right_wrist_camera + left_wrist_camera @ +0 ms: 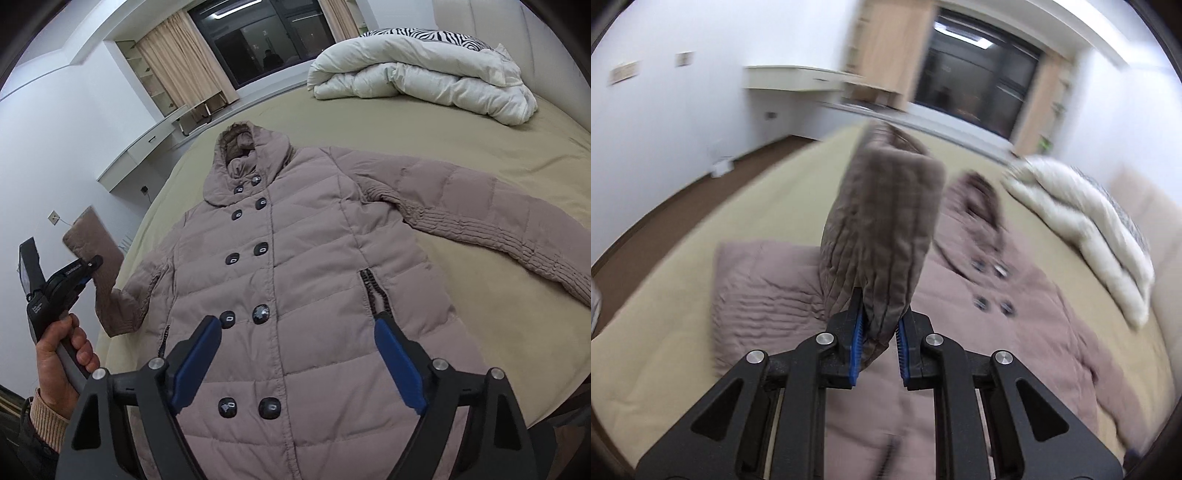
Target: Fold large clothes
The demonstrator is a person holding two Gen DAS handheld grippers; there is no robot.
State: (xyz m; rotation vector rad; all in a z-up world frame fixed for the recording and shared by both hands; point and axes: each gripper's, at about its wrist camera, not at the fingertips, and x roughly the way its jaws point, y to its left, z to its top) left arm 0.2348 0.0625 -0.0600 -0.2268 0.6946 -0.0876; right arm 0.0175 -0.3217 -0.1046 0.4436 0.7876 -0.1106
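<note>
Right wrist view: a padded coat (295,266) lies face up, buttoned, on the bed (461,147), hood away from the camera.
Left gripper (90,267): fingers clamped on the cuff of the coat's left-hand sleeve (96,243), lifted clear of the bed.
Right gripper (299,350): fingers spread wide, empty, above the lower front.
Key relation: the coat body lies to the right of the raised sleeve; the far sleeve (517,229) stretches out rightward, nearer the right gripper.
Judgement: the sleeve likely goes across the chest.
</note>
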